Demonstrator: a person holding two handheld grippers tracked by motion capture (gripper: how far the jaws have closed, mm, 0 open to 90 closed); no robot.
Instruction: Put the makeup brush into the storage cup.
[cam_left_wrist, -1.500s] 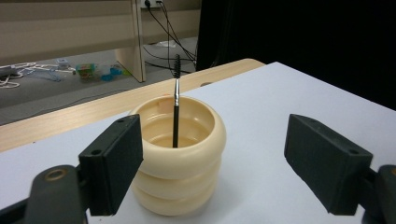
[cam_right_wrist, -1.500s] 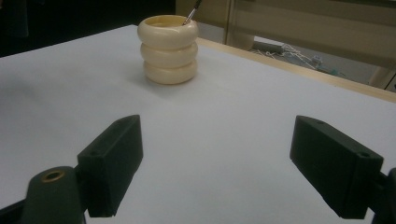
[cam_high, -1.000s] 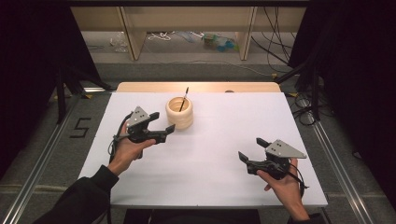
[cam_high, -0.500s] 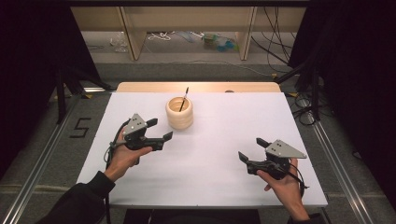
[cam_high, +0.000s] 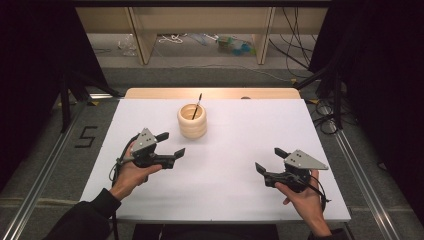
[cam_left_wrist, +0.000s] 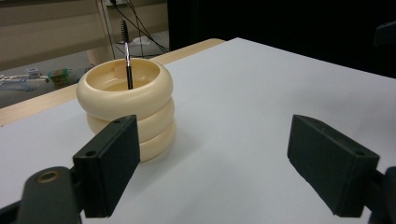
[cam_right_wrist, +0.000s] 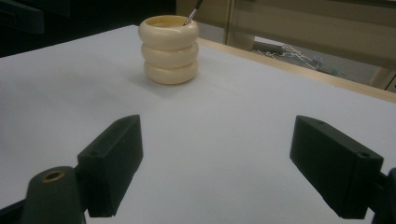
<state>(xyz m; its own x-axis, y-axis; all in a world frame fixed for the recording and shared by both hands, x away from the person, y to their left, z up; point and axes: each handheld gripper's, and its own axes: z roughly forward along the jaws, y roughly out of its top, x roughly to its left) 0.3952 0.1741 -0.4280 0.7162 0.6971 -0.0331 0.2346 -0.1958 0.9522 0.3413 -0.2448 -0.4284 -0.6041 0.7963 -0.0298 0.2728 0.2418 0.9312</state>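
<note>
A cream, three-ringed ribbed holder stands toward the far middle of the white surface with a thin black mascara wand upright inside — the left gripper near it, the right gripper well apart, both with fingers spread wide and empty.

The white table top has a light wooden strip along its far edge. On the grey floor to the left a dark mark reads like a 5. Beyond the table stand pale wooden legs, with black cables and some small, possibly plastic, clutter behind them.
</note>
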